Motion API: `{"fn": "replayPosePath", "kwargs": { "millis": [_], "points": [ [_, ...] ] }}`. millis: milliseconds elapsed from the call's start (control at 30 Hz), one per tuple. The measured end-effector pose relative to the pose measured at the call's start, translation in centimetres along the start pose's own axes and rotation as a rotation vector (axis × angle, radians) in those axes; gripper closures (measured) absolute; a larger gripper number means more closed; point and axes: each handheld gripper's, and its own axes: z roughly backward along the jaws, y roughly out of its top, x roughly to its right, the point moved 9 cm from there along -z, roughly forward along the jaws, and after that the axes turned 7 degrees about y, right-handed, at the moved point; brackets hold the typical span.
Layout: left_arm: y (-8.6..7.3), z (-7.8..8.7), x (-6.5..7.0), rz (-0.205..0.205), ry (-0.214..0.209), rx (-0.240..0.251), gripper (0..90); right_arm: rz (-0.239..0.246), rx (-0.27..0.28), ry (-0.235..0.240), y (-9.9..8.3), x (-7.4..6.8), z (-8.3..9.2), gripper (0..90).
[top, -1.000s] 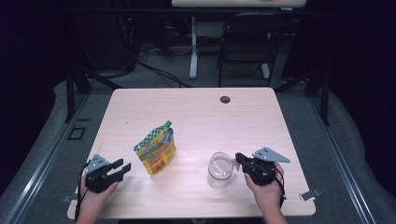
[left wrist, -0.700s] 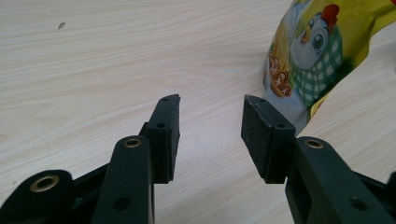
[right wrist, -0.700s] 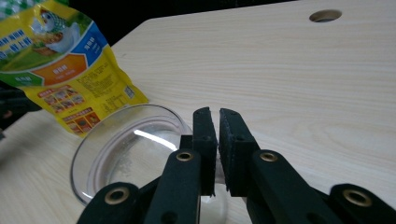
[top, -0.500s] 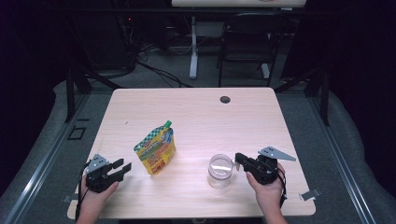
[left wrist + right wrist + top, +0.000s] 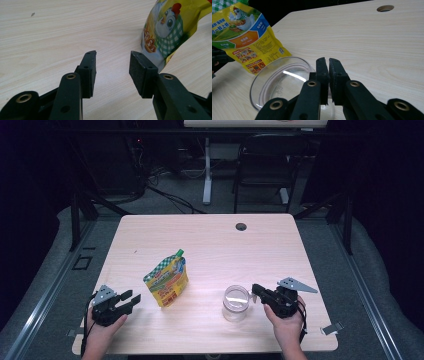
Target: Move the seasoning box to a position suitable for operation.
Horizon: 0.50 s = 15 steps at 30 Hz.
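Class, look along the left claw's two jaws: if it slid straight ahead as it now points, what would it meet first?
Probably bare table. The left claw stands open, and the yellow snack pouch sits just right of its line. The right-hand jaw might graze the pouch's lower edge, though depth is hard to judge.

Both grippers black plastic. Left gripper [image 5: 131, 299]: flat rectangular fingers [image 5: 89, 72] with dark pads, brass-ringed pivot holes. Right gripper [image 5: 254, 290]: same build. Grey three-cornered plate on each, black cable trailing. Forearms bare.
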Motion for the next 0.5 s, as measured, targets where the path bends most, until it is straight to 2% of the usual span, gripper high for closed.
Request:
{"fn": "replayPosePath", "kwargs": {
  "millis": [333, 500],
  "points": [
    [0.09, -0.17, 0.08, 0.0, -0.003, 0.007, 57.2, 0.006, 0.003, -0.002, -0.03, -0.06, 0.01, 86.9],
    [0.11, -0.19, 0.08, -0.001, -0.002, 0.007, 57.2, 0.027, -0.002, -0.017, -0.05, -0.14, 0.02, 87.0]
  ]
}}
